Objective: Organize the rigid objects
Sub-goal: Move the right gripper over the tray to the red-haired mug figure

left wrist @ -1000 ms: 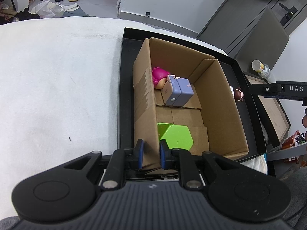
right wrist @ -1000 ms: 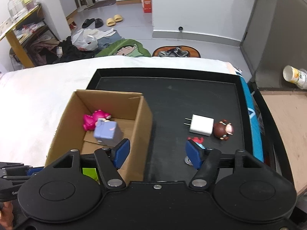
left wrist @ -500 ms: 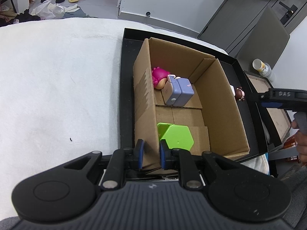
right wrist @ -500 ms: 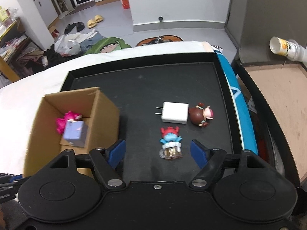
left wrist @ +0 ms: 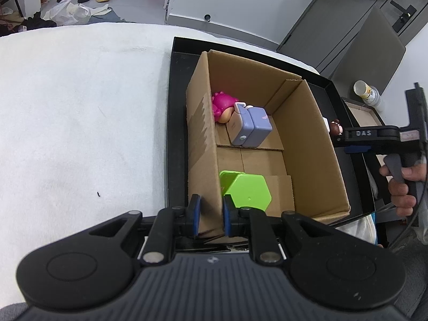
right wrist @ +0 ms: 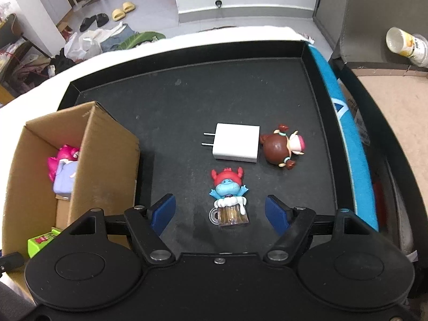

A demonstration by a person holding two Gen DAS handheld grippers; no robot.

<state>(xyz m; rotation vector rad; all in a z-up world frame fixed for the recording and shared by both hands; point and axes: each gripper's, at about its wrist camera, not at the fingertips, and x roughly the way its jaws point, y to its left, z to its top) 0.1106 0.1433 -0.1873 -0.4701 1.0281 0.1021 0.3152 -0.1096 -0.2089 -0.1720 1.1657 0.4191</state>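
Lowered right tongs [right wrist: 220, 212] now straddle blue figurine [right wrist: 228, 198], untouched.

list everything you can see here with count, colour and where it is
cardboard box: 1, brown, left part of the tray
tray: 1, black, on the white surface
figurine: 1, pink-haired, inside the box, far end
cube toy: 1, lilac, in the box against the pink figurine
hexagonal piece: 1, green, box near end
charger: 1, white, tray floor
doll: 1, brown-haired, lying beside the charger
troll figure: 1, blue with red hair, nearest the right gripper
left gripper: shut on the box's wall
right gripper: open, jaws either side of the troll figure
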